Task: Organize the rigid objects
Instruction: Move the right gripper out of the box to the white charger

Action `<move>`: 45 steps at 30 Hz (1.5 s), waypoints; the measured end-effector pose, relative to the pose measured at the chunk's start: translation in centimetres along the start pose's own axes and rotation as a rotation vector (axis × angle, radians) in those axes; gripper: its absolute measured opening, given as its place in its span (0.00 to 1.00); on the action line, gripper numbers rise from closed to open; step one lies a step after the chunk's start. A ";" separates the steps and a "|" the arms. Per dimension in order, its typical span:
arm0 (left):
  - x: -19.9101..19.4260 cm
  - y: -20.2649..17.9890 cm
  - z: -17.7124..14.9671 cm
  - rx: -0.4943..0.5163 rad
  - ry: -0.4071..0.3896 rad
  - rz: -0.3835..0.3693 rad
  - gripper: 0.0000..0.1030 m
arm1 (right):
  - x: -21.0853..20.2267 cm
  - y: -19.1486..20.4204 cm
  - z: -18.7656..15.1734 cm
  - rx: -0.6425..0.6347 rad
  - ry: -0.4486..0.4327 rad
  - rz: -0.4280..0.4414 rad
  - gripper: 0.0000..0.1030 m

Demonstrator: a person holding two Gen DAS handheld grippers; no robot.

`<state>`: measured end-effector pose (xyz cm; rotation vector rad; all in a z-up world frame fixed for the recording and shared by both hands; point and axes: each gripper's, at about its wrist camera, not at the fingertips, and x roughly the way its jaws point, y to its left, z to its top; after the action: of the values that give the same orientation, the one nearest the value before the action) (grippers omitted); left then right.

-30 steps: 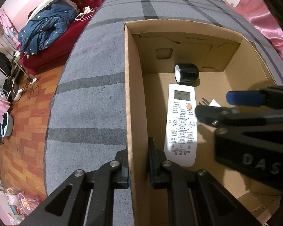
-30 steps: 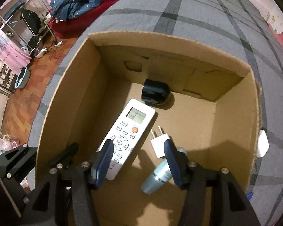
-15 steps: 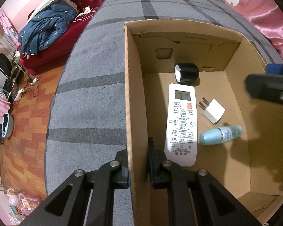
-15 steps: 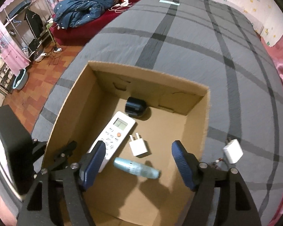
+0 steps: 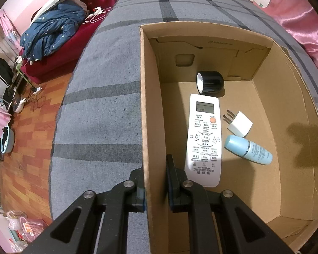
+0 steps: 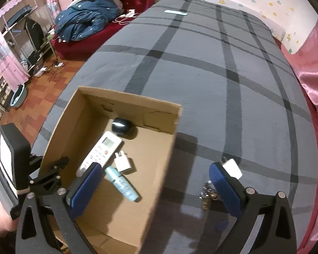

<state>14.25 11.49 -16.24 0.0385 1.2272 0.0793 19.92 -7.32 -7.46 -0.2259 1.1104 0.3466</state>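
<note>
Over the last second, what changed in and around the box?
The right gripper let go of the light blue bottle, which now lies in the cardboard box beside the remote; its jaws have just been opening, empty, as it lifted out. The left gripper stays clamped on the box wall; other contents unmoved.

Box [image 6: 116, 201] near corner cut off, keys [image 6: 207, 196] partly hidden behind gripper pad

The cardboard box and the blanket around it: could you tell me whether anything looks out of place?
Yes: a white charger and a bunch of keys lie on the grey blanket, outside the cardboard box holding the other items.
</note>
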 end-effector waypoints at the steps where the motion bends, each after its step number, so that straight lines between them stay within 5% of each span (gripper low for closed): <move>1: 0.0 0.0 0.0 0.000 0.000 0.000 0.13 | -0.1 -0.5 0.0 0.007 0.000 -0.003 1.00; 11: 0.0 0.0 0.0 0.000 -0.001 0.001 0.13 | -0.1 -6.3 -1.0 0.108 -0.001 -0.048 1.00; 25: 0.0 0.1 0.0 -0.008 -0.002 -0.006 0.13 | 5.2 -13.9 -3.4 0.251 0.052 -0.096 1.00; 45: 0.1 0.0 -0.5 0.008 -0.015 0.005 0.13 | 14.3 -17.5 -5.4 0.317 0.153 -0.094 1.00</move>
<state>13.83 11.48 -16.52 0.0492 1.2128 0.0780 27.83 -23.09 -22.62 -0.0233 1.2837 0.0674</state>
